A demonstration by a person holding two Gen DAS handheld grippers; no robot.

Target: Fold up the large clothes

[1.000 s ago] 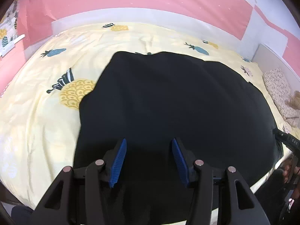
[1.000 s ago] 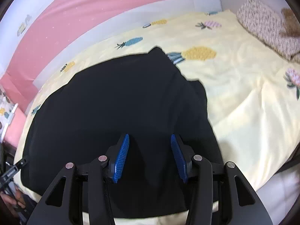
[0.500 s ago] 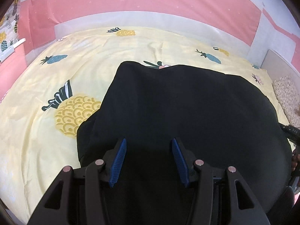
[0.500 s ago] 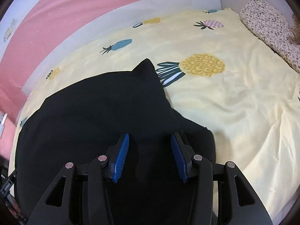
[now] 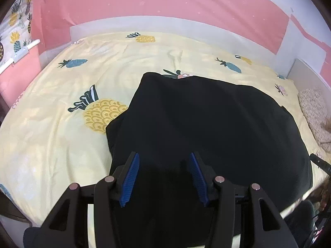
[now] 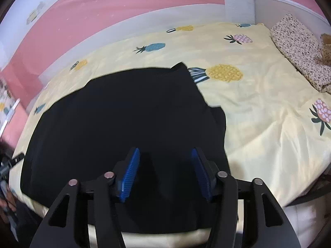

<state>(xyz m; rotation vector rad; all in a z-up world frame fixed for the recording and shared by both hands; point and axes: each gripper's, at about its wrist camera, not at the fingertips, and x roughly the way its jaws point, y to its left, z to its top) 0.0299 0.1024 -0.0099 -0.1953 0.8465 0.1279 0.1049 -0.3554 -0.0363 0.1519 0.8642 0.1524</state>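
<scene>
A large black garment [image 5: 206,128] lies spread flat on the yellow pineapple-print bed sheet [image 5: 51,136], reaching the bed's near edge. My left gripper [image 5: 163,157] hovers over its near left part, open, with only the lying cloth showing between the blue pads. In the right wrist view the same garment [image 6: 124,119] shows a lower layer sticking out at its right edge. My right gripper [image 6: 164,152] is above the near right part. Its jaws are opening and grip nothing.
A pink and white wall [image 5: 165,6] runs behind the bed. A speckled pillow [image 6: 300,47] lies at the head end on the right. A person's hand [image 6: 6,202] shows at the left edge of the right wrist view. Bare sheet [image 6: 269,113] spreads right of the garment.
Both views have pulled back from the garment, so more sheet shows beyond its far edge. On the right side the top layer now lies folded over a lower one.
</scene>
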